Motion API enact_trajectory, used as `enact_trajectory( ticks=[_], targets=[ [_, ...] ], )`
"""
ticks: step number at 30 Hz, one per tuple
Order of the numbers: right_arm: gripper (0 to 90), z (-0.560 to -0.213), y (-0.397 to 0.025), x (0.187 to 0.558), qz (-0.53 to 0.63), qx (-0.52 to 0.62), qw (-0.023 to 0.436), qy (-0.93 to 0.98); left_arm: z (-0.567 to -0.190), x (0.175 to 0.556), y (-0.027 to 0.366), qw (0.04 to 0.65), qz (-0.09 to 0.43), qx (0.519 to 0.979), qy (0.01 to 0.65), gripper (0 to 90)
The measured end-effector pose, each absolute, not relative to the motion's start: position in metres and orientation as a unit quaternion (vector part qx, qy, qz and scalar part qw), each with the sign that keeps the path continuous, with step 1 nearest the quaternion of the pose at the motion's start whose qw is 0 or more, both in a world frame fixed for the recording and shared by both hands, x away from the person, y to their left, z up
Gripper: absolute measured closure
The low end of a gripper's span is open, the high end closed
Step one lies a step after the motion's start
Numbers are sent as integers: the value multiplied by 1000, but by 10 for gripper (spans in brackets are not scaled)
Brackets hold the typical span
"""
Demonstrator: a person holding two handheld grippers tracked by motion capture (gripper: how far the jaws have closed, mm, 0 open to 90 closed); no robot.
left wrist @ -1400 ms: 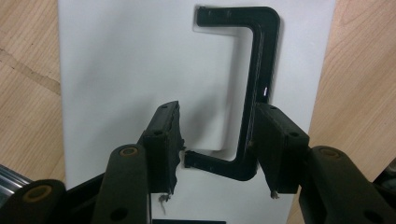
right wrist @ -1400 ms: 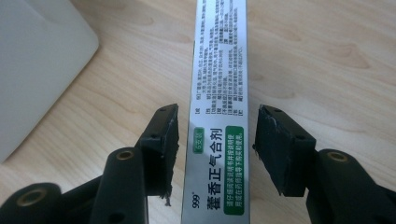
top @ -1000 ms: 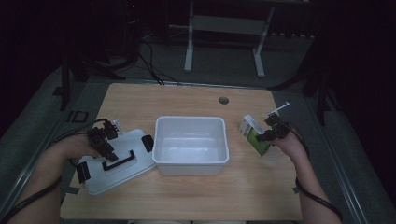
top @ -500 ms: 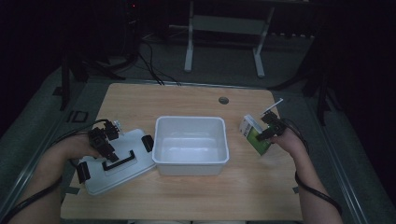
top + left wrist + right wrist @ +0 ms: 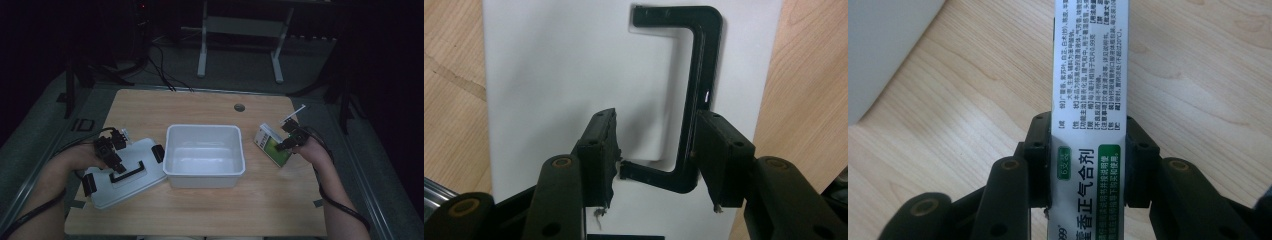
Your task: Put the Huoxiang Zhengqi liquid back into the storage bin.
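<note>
While the left gripper point(image 5: 654, 155) hovers over the white lid point(image 5: 127, 172) lying flat just left of the white bin point(image 5: 205, 155), its jaws sit apart around the lid's black handle point(image 5: 694, 95) without pinching it yet. Over on the right, the right gripper point(image 5: 1088, 165) is clamped tight on a green-and-white box point(image 5: 272, 145), holding it just off the bin's right side above the wooden table point(image 5: 200, 107).

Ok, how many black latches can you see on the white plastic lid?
2: one black latch at the lid's end nearest the white tub, one at its near-left end. Others may be hidden.
</note>
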State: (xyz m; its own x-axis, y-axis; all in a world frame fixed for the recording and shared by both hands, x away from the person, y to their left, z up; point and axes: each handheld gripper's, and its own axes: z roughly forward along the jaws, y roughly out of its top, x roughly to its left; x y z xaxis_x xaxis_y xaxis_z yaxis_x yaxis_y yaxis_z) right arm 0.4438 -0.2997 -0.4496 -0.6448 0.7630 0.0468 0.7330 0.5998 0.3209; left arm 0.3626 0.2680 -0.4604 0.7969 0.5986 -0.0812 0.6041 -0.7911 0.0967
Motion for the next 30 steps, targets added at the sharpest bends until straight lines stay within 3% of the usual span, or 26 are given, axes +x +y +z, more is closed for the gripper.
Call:
enact_trajectory(
  ticks=[30],
  targets=[
    [639,-361,-288,412,222,338,86,910,-459,362,268,57,-25,945,321,524]
  ],
)
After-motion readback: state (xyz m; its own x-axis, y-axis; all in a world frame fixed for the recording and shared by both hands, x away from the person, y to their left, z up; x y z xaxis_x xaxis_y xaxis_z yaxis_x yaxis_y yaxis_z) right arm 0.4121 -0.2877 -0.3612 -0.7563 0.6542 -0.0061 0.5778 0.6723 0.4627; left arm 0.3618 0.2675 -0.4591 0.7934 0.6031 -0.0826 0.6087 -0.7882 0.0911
